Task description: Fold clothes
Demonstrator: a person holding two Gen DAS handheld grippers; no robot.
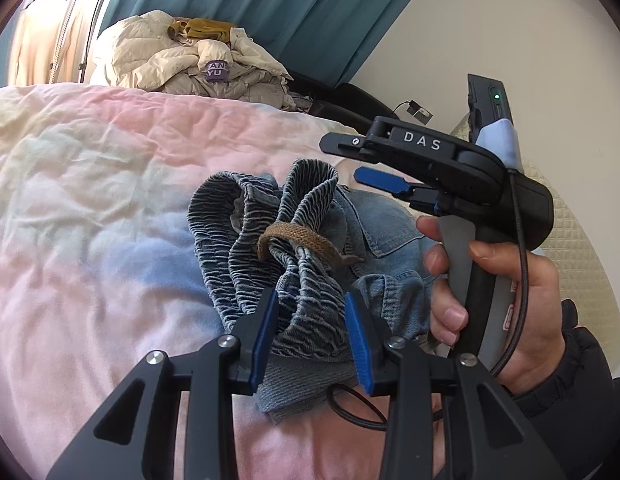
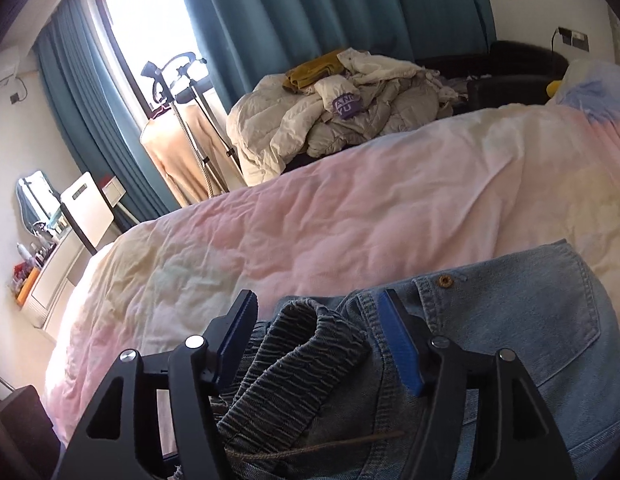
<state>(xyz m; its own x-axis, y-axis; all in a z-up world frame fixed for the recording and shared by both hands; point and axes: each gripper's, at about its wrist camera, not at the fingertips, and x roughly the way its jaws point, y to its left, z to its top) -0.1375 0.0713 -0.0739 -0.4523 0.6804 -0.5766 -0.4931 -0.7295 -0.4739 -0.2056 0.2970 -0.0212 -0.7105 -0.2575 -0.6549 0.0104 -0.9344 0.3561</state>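
Left gripper (image 1: pixel 312 332): jaws gripping the gathered elastic waistband of the light-blue denim trousers (image 1: pixel 374 220).
Right gripper (image 2: pixel 318 344): jaws standing wide, waistband between them, unpressed.
Pink bed quilt (image 2: pixel 350 216): lying under the trousers.

Jeans (image 1: pixel 310 248) bunched on the bedspread (image 1: pixel 89 200), a heap of jackets (image 1: pixel 189 60) behind, curtain (image 1: pixel 269 8) beyond.

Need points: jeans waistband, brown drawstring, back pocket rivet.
jeans waistband (image 1: pixel 245 232), left wrist view, on the gathered elastic band.
brown drawstring (image 1: pixel 310 246), left wrist view, on the flat woven loop across the band.
pocket rivet (image 2: pixel 444 280), right wrist view, on the copper stud at the pocket's corner.
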